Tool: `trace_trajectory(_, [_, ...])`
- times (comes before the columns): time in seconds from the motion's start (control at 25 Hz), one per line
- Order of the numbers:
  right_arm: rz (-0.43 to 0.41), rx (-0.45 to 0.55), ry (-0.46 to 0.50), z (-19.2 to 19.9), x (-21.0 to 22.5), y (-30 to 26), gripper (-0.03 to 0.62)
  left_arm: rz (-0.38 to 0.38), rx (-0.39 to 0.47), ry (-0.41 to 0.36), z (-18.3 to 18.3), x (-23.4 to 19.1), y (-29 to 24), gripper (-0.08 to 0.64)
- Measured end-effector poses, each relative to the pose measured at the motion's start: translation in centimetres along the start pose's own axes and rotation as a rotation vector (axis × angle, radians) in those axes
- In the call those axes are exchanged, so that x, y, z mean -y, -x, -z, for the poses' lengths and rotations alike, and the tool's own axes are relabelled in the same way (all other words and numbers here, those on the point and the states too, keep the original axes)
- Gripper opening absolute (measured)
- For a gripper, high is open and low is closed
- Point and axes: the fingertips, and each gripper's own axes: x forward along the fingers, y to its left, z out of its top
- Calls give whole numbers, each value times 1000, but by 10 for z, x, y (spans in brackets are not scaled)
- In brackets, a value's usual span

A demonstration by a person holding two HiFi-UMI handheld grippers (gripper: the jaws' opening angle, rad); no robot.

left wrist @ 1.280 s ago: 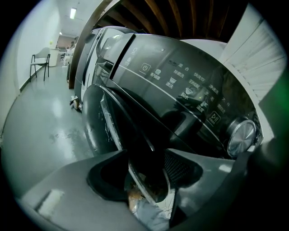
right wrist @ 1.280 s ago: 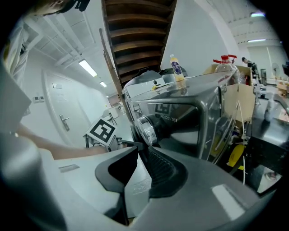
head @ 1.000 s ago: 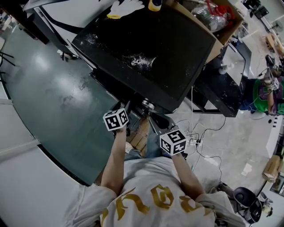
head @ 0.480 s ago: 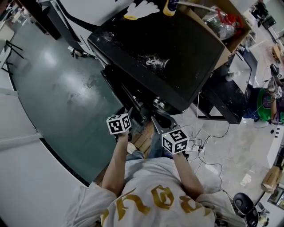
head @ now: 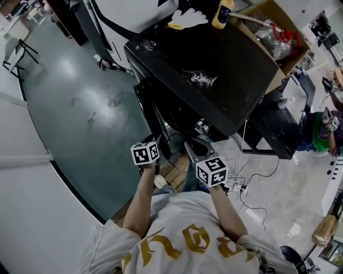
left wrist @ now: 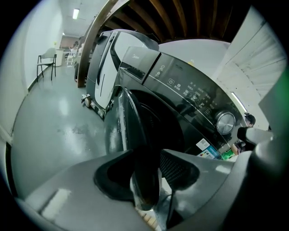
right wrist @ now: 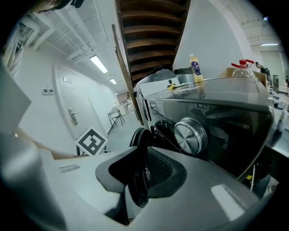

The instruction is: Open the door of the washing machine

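Note:
A black front-loading washing machine (head: 214, 69) stands before me, its silver dial (head: 201, 127) on the front panel. Its round door (head: 153, 118) swings out from the front toward me. My left gripper (head: 159, 144) is at the door's free edge. In the left gripper view the door (left wrist: 135, 131) runs down between the jaws, and the left gripper (left wrist: 146, 180) is shut on its rim. My right gripper (head: 194, 145) hovers just below the dial (right wrist: 189, 135). Its jaws stand apart, and the door's rim (right wrist: 141, 135) shows beyond the gap of the right gripper (right wrist: 141, 176).
A cardboard box (head: 273, 37) of bottles and a yellow bottle (head: 222, 13) sit on the washer's top. A white machine (left wrist: 108, 54) stands to its left. Cables and a power strip (head: 236, 184) lie on the floor. A black table (head: 273, 123) is at the right.
The door has swung further out from the washer's front with my left gripper on its edge. The right gripper has stayed by the dial.

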Motion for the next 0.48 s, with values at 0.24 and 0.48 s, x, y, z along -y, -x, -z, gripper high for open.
trace_trajectory(0.24, [-18,-6,17,2,-14,-9,78,-10,0,-7,5,-18,15,161])
trace_trajectory(0.48, [-43,-11,39,0,-30,-18,77,-59,4,-13,8,-39,32,144])
